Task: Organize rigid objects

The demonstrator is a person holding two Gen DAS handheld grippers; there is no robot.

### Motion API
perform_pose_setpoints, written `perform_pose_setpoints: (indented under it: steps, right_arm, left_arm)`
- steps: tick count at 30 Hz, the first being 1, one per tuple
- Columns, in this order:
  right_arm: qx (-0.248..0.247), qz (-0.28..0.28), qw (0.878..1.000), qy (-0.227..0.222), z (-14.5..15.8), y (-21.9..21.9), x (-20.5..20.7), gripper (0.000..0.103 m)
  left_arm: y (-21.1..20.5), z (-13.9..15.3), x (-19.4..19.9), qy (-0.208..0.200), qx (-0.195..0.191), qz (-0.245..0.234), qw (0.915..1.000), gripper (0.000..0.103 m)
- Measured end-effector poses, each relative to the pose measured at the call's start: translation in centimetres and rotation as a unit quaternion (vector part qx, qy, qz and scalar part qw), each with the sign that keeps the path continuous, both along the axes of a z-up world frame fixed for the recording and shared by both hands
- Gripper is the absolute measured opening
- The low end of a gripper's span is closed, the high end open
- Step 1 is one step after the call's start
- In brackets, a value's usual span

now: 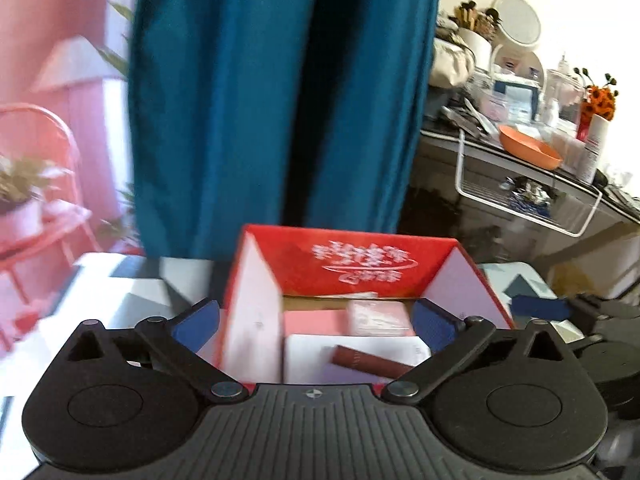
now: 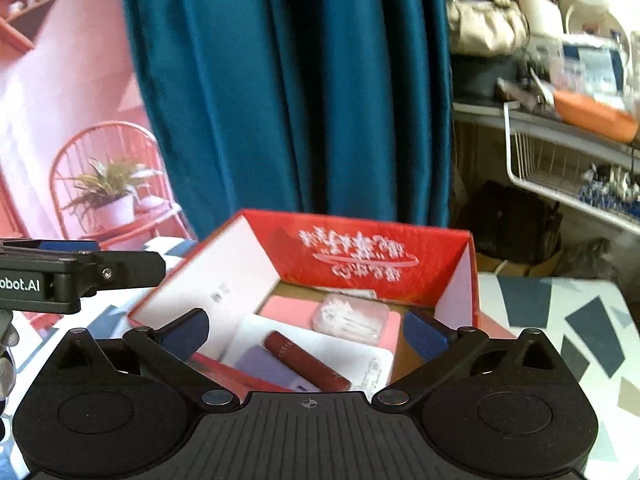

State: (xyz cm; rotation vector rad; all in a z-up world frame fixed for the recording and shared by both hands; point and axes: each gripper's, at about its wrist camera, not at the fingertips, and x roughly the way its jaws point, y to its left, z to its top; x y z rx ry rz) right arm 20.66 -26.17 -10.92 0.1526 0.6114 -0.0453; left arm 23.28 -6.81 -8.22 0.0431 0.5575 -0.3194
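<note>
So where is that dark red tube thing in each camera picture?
Left wrist view: the dark red tube lies low in the middle, inside the red box, on a white flat box.
Right wrist view: the dark red tube lies low in the middle, slanting down to the right, on the same white flat box.
Shared landmark: the red box's back flap with upside-down white writing.

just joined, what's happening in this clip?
A person with two handheld grippers is sorting small items into a red cardboard box on a patterned table. Both the left gripper and the right gripper are open and empty, poised over the box. Inside lie a dark red tube on a white box, a pink box and a clear packet.
</note>
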Motion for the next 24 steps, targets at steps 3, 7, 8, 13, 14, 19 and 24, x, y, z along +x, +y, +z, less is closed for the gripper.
perform_pose_setpoints:
  steps: [3,7,8,13,14,19,24]
  right_arm:
    - [-0.015,0.006,1.000,-0.026,2.0,1.4,-1.8,0.103]
    - [-0.018,0.004,0.998,-0.052,4.5,3.0,-4.2,0.103]
    - [-0.019,0.004,0.998,-0.056,5.1,3.4,-4.8,0.103]
    - [-0.049,0.005,0.996,-0.073,8.2,6.2,-8.3,0.103]
    - [-0.055,0.005,0.996,-0.076,8.8,6.8,-9.0,0.103]
    - [-0.058,0.007,0.994,-0.090,11.5,9.0,-12.7,0.103]
    - [-0.068,0.007,0.993,-0.096,13.1,10.6,-15.8,0.103]
  left_arm:
    - [1.4,1.8,-2.3,-0.018,-0.002,0.020,0.9996,0.103]
    - [3.1,3.7,-5.1,-0.028,-0.010,0.030,0.9991,0.103]
    - [3.4,4.1,-5.8,-0.031,-0.010,0.026,0.9991,0.103]
    - [4.6,5.6,-9.5,-0.044,-0.008,0.032,0.9985,0.103]
    - [4.7,5.7,-10.0,-0.045,-0.009,0.034,0.9984,0.103]
    - [5.9,7.1,-14.2,-0.067,-0.012,0.051,0.9964,0.103]
    - [6.5,8.7,-18.5,-0.094,0.002,0.071,0.9930,0.103]
